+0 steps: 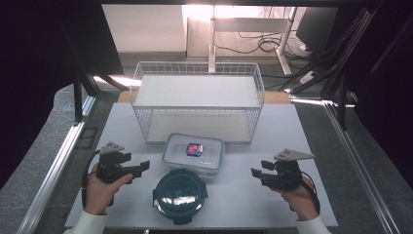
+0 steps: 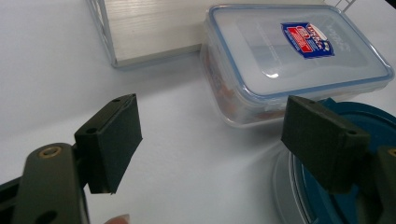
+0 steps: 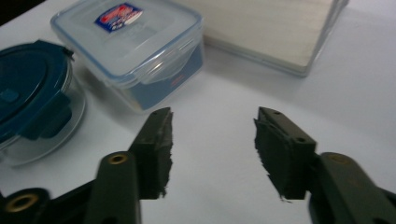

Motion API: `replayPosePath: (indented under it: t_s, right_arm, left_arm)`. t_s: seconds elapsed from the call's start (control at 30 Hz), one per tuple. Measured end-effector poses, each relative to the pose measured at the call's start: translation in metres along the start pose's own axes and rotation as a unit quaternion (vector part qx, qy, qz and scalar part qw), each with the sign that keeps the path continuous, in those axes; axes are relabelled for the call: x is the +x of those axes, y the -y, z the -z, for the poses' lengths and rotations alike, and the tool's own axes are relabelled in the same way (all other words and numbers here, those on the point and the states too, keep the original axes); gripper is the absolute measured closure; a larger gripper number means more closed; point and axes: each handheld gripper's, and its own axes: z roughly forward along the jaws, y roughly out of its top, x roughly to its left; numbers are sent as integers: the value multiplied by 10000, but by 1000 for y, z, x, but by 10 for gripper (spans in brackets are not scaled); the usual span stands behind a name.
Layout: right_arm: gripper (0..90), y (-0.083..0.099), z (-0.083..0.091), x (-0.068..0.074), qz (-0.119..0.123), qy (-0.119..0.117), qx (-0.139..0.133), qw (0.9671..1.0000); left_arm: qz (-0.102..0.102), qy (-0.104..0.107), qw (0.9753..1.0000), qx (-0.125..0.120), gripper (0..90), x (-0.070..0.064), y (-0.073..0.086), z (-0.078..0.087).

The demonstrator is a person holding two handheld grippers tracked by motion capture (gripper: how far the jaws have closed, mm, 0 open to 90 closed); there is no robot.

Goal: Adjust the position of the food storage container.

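A clear rectangular food box (image 1: 193, 153) with a blue-sealed lid and a red and blue label lies in the middle of the white table (image 1: 243, 195). It also appears in the left gripper view (image 2: 289, 56) and the right gripper view (image 3: 135, 46). In front of it sits a round glass container (image 1: 180, 195) with a dark teal clip lid (image 2: 336, 205) (image 3: 28, 84). My left gripper (image 1: 145, 166) is open, left of both containers, holding nothing (image 2: 210, 144). My right gripper (image 1: 254, 173) is open too, to their right, and empty (image 3: 212, 144).
A white wire basket rack (image 1: 197, 100) with a pale wooden shelf stands behind the food box. Aluminium frame rails (image 1: 58, 156) run along both table sides. Bare table lies around each gripper.
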Motion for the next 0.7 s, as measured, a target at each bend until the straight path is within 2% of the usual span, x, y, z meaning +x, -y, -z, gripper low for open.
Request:
replayPosePath:
  t_s: [0.03,0.07,0.1,0.13,0.27,0.3,0.4,0.5,0.7]
  right_arm:
    - [532,0,0,0,0,0,0,10000]
    - [593,-1,-4,4,105,-55,126,9998]
    - [593,-1,-4,4,105,-55,126,9998]
    - [653,-2,-9,8,250,-98,214,9994]
    - [778,-4,-17,13,359,-203,328,9986]
    - [778,-4,-17,13,359,-203,328,9986]
    - [854,-5,-25,18,485,-275,456,9974]
    - [882,-7,-30,21,544,-314,506,9967]
    - [891,-12,-56,40,875,-473,767,9921]
  left_arm:
    - [0,0,10000,0,199,0,0,0]
    - [14,5,10000,4,199,1,0,0]
    - [14,5,10000,4,199,1,0,0]
    - [13,11,10000,5,199,1,0,0]
    - [-4,15,10000,39,198,0,0,-1]
    - [-4,15,10000,39,197,0,0,-1]
    - [-39,45,10000,30,197,-1,0,-1]
    - [-27,39,10000,40,197,0,0,-2]
    - [-53,21,10000,48,197,-1,0,0]
